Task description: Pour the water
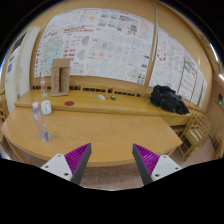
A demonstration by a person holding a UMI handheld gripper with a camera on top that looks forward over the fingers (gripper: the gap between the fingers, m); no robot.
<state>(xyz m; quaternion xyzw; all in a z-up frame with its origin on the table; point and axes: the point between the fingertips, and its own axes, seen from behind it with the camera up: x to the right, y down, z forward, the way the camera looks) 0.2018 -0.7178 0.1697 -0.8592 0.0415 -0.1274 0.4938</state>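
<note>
Off to the left, one clear water bottle stands upright on the bench, long axis vertical, with one white cup just behind it (looks like a cup, anyway). Both sit well ahead and left of the fingers, so the reach probably has to swing left. The fingers are spread apart with nothing between them. Further right, one dark bag rests on the far counter.
</note>
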